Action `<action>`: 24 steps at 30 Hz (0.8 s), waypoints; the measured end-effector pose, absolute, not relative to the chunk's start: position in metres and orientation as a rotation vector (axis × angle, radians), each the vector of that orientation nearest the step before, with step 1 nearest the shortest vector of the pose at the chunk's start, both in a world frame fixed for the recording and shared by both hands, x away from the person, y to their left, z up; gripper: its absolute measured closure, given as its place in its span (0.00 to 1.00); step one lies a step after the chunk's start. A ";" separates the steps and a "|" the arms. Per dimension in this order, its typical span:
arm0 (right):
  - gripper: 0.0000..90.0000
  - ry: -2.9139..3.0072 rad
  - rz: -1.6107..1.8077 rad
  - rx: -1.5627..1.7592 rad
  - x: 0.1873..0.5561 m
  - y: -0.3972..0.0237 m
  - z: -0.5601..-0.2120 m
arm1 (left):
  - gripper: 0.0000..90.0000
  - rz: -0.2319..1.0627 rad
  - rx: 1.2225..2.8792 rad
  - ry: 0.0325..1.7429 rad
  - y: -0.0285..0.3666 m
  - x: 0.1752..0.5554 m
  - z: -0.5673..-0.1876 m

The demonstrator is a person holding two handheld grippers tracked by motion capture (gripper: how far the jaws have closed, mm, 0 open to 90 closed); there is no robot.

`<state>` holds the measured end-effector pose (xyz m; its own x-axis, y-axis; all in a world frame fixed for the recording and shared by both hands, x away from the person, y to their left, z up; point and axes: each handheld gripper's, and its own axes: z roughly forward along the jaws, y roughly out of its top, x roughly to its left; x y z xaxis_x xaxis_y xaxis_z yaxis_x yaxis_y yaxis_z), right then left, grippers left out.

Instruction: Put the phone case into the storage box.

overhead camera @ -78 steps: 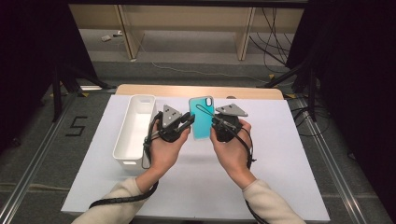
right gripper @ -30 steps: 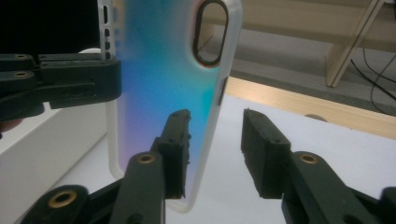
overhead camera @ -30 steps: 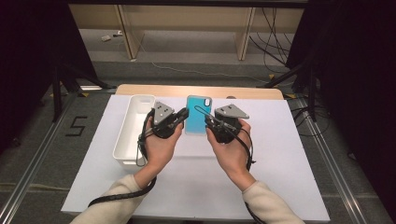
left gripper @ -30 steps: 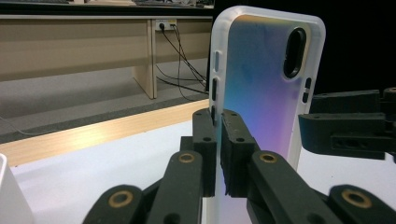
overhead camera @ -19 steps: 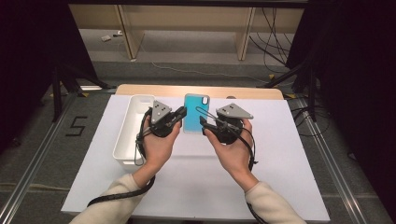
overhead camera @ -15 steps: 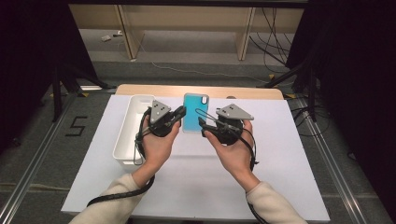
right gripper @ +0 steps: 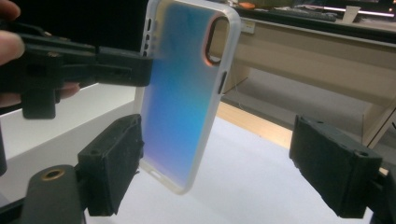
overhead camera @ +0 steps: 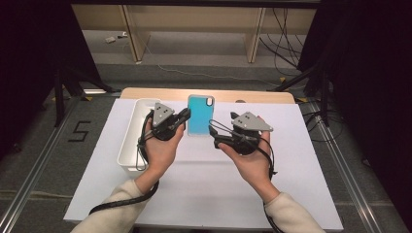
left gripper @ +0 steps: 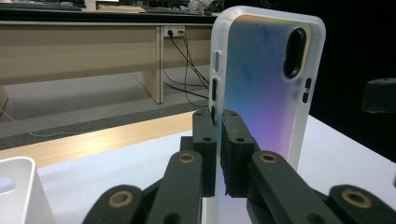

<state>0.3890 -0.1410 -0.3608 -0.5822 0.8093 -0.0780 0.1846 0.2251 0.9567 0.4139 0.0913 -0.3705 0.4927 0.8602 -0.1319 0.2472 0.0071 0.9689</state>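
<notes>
My left gripper (overhead camera: 183,118) pinches the left edge of the blue phone case (overhead camera: 200,115); my right gripper (overhead camera: 214,135), jaws just spread, sits beside it above the white sheet (overhead camera: 204,194), white bin (overhead camera: 133,131) at left

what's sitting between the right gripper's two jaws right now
Nothing is gripped: the right gripper has just opened its jaws wide. In the right gripper view, the phone case hangs beside one jaw, pinched by the left gripper.

White-topped table (overhead camera: 204,184); white bin (overhead camera: 132,131) at left edge.
</notes>
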 end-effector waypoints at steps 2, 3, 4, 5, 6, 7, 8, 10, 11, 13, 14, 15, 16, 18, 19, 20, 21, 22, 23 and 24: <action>0.21 1.914 1.379 0.897 0.387 -0.144 -0.361 | 0.95 0.636 1.527 0.999 0.093 0.415 -0.370; 0.21 1.916 1.387 0.896 0.386 -0.145 -0.361 | 0.95 0.635 1.529 1.001 0.093 0.415 -0.369; 0.21 1.917 1.392 0.892 0.385 -0.147 -0.362 | 0.95 0.632 1.529 1.002 0.093 0.415 -0.369; 0.21 1.917 1.401 0.888 0.385 -0.149 -0.362 | 0.95 0.634 1.527 1.002 0.094 0.416 -0.369; 0.20 1.904 1.399 0.887 0.385 -0.150 -0.362 | 0.95 0.636 1.529 1.004 0.094 0.416 -0.369; 0.20 1.910 1.401 0.887 0.384 -0.152 -0.363 | 0.95 0.636 1.527 1.002 0.095 0.416 -0.369; 0.20 1.917 1.395 0.895 0.384 -0.155 -0.362 | 0.95 0.638 1.524 1.006 0.095 0.416 -0.369; 0.20 1.910 1.398 0.908 0.384 -0.159 -0.363 | 0.95 0.637 1.521 1.005 0.097 0.417 -0.368; 0.20 1.917 1.391 0.911 0.384 -0.161 -0.364 | 0.95 0.637 1.514 1.007 0.097 0.418 -0.368; 0.20 1.910 1.395 0.923 0.384 -0.164 -0.365 | 0.95 0.639 1.511 1.009 0.097 0.419 -0.367; 0.20 1.913 1.385 0.928 0.383 -0.166 -0.365 | 0.95 0.641 1.513 1.009 0.098 0.419 -0.367; 0.20 1.916 1.390 0.937 0.383 -0.167 -0.366 | 0.95 0.640 1.514 1.008 0.098 0.419 -0.367; 0.20 1.911 1.391 0.947 0.382 -0.168 -0.367 | 0.95 0.639 1.513 1.009 0.098 0.419 -0.367; 0.20 1.904 1.387 0.942 0.382 -0.170 -0.367 | 0.95 0.638 1.513 1.008 0.098 0.419 -0.368; 0.20 1.910 1.389 0.957 0.381 -0.171 -0.367 | 0.95 0.639 1.513 1.010 0.099 0.419 -0.368; 0.20 1.902 1.383 0.945 0.382 -0.172 -0.367 | 0.95 0.640 1.512 1.009 0.100 0.419 -0.368; 0.20 1.895 1.379 0.942 0.382 -0.173 -0.367 | 0.95 0.639 1.511 1.009 0.101 0.419 -0.369; 0.20 1.903 1.374 0.951 0.382 -0.174 -0.367 | 0.95 0.639 1.507 1.012 0.101 0.418 -0.369; 0.19 1.911 1.380 0.974 0.381 -0.173 -0.367 | 0.95 0.641 1.507 1.012 0.102 0.418 -0.369; 0.19 1.891 1.377 0.958 0.381 -0.174 -0.367 | 0.95 0.640 1.506 1.011 0.103 0.418 -0.368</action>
<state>0.3812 -0.1740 -0.3673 -0.5561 0.8293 -0.0554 0.2016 0.1993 0.9590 0.4183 0.1027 -0.3684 0.4792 0.8660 -0.1426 0.2410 0.0264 0.9702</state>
